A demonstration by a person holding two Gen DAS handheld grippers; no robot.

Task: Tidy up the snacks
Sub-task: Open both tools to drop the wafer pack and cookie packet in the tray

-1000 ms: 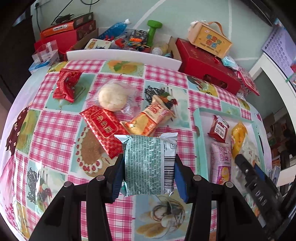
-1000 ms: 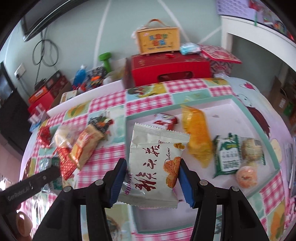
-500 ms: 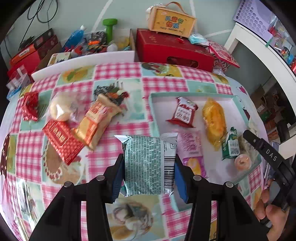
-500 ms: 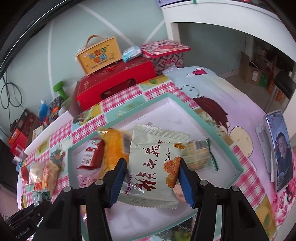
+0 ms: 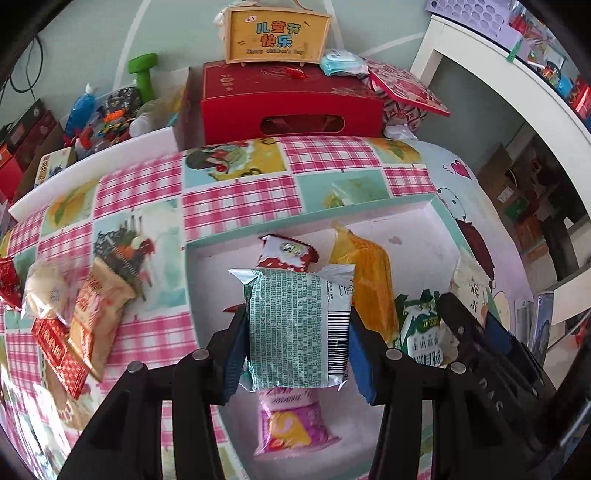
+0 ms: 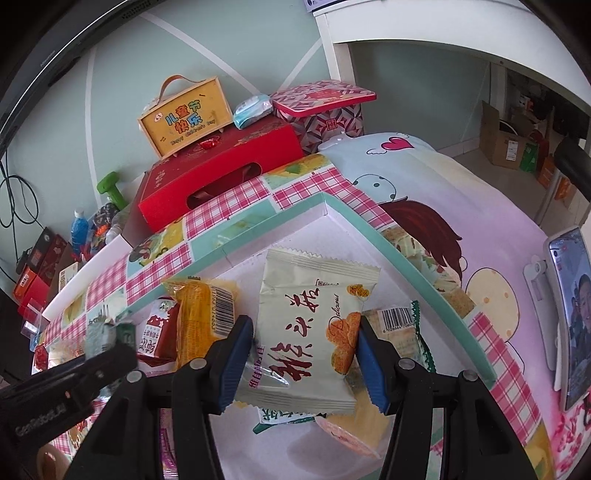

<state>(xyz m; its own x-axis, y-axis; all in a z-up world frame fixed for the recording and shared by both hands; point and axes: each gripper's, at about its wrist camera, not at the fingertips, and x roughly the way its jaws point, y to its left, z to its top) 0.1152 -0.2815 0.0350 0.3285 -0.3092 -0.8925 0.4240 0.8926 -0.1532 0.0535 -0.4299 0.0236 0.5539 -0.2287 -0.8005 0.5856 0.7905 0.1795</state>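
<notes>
My left gripper (image 5: 295, 350) is shut on a green-and-silver snack packet (image 5: 295, 325) and hangs over the left part of the white tray with the teal rim (image 5: 295, 225). In the tray lie a red packet (image 5: 288, 254), an orange packet (image 5: 369, 280), a green-white packet (image 5: 421, 332) and a pink packet (image 5: 291, 424). My right gripper (image 6: 304, 354) is shut on a cream packet with red characters (image 6: 306, 332), over the tray's right half (image 6: 369, 218). On the checked cloth to the left lie a tan packet (image 5: 99, 306), a red packet (image 5: 59, 350) and a wrapped bun (image 5: 40, 291).
Behind the table stand a red gift box (image 5: 291, 103), a yellow carry box (image 5: 277, 33) and a green dumbbell (image 5: 142, 74). A phone on a stand (image 6: 569, 314) sits at the table's right edge. A white shelf (image 5: 517, 85) rises on the right.
Both grippers have swung to the right, from the cloth side to over the tray, each with its packet still held. The right gripper now hangs over the tray's far right corner.
</notes>
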